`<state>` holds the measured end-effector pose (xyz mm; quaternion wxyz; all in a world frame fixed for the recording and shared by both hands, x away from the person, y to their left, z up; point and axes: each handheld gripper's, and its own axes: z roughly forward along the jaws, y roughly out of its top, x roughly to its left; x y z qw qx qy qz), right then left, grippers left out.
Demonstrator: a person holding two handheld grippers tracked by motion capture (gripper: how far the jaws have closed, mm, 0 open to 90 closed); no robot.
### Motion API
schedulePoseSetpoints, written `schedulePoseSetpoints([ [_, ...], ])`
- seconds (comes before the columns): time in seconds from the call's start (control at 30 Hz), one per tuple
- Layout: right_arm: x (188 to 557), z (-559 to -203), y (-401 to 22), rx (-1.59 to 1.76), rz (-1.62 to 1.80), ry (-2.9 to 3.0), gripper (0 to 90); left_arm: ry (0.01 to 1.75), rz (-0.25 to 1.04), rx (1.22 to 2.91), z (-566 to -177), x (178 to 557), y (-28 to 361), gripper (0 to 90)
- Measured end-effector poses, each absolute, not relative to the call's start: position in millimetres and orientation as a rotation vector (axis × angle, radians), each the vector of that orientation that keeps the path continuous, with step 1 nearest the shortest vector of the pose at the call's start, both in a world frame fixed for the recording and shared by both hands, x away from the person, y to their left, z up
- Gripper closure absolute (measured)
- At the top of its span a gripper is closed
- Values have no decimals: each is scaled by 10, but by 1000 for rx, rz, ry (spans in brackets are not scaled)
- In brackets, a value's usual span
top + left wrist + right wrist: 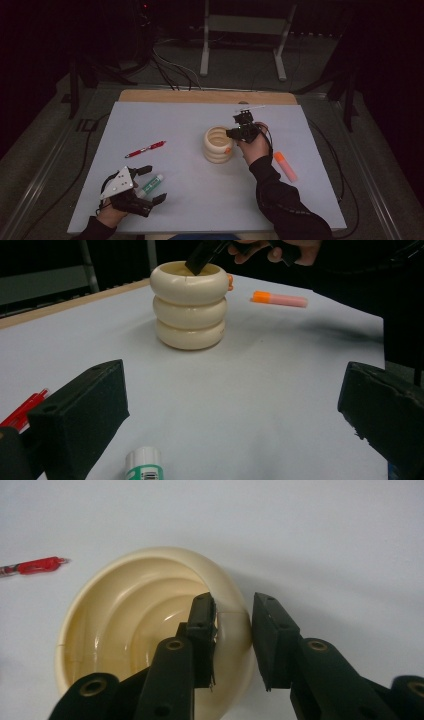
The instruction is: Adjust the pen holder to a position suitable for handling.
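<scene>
1. Lower left of the high view: the left gripper (145,185) rests on the table (200,200), jaws wide, the green-capped glue stick (150,185) lying between them untouched.
2. Centre: the cream ringed cup (218,144) stands upright.
3. Just right of it, the right gripper (232,625) straddles the cup's near rim, one jaw inside, one outside, a gap showing; jaws narrow, not gripping.
4. Far right: an orange highlighter (285,166) lies apart.

The high view looks forward and down over the whole table (200,200). The left gripper view sits low, facing the cream ringed pot (189,305) from afar. The right gripper view looks straight down into that pot (150,630), close above its rim.
</scene>
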<state>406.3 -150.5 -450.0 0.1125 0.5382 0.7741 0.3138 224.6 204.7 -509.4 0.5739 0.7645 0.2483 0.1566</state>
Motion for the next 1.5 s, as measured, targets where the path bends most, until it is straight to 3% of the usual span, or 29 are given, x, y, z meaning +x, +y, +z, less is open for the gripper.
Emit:
schedulePoseSetpoints([
  [0.8, 3873, -4192, -1655, 1424, 1065, 2241, 358, 580, 369, 1792, -5079, 2242, 2040, 3],
  [0.97, 3782, -4120, -1732, 1376, 1116, 2224, 236, 572, 372, 1795, -5047, 2239, 2039, 3],
  [1.0, 3740, -4102, -1775, 1344, 1142, 2231, 157, 571, 371, 1796, -5040, 2238, 2038, 3],
  [1.23, 3596, -4085, -1899, 1253, 1236, 2259, 41, 536, 345, 1797, -4960, 2251, 2022, 3],
  [1.5, 3396, -4143, -2054, 1223, 1313, 2238, 29, 513, 317, 1800, -4880, 2276, 2014, 3],
])
